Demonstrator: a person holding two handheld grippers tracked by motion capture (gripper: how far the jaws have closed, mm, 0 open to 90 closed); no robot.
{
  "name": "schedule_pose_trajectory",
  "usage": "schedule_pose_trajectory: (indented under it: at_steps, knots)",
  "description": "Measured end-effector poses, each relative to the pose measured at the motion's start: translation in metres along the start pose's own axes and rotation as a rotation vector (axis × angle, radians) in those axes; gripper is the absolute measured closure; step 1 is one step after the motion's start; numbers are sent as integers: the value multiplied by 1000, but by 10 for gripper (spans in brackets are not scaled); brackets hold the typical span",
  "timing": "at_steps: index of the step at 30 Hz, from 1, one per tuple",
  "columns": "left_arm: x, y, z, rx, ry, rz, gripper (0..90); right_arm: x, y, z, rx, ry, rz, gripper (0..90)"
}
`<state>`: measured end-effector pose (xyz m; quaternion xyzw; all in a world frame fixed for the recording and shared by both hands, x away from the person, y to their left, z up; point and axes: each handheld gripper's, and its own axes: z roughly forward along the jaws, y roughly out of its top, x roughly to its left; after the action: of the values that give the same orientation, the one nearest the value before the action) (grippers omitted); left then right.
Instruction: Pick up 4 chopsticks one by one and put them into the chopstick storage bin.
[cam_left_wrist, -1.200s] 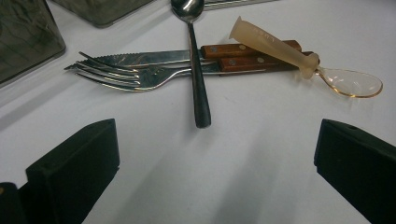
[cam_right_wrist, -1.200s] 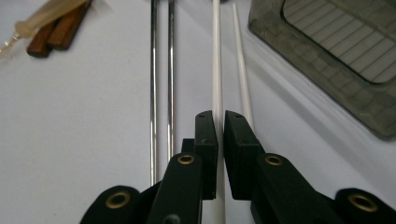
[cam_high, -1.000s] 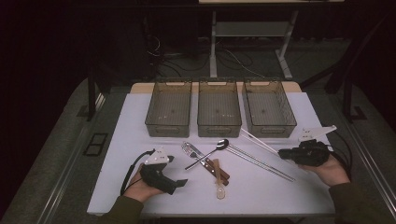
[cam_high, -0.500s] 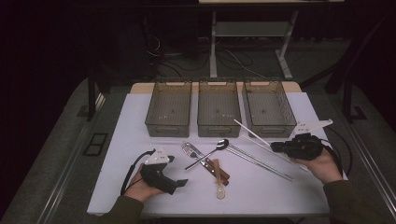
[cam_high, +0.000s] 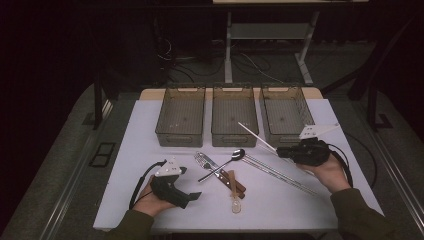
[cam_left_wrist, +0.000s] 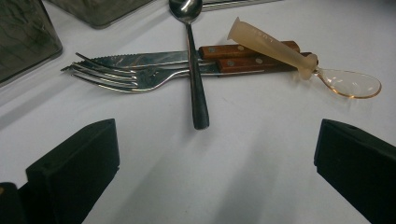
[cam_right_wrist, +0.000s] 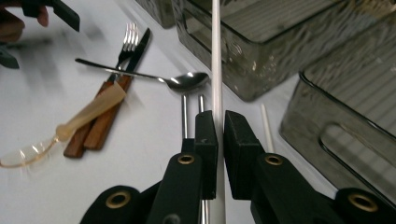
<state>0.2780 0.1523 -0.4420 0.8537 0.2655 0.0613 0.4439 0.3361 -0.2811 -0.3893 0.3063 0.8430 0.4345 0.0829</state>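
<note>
White table (cam_high: 150, 140); white chopstick (cam_right_wrist: 217, 56) pinched in right hand-held gripper (cam_right_wrist: 220, 126) (lifted).

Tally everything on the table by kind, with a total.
bins: 3
chopsticks: 4 (2 white, 2 metal)
spoons: 2 (1 metal, 1 clear plastic)
fork: 1
knife: 1
Total: 11

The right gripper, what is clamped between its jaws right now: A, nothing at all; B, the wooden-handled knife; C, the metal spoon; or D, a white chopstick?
D: in the right gripper view the right gripper has its jaws closed on a white chopstick, which sticks out toward the clear bins; the metal spoon and the wooden-handled knife lie on the table.
</note>
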Motion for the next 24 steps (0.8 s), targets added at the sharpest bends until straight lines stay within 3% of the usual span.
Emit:
schedule_pose_trajectory:
  at_steps: [14,24]
  knots:
    - [0,0,-1,-10,-1,-7,0,13,28,33,-27,4,0,844]
    - [0,0,-1,-16,-5,-11,0,17,51,56,-47,2,32,845]
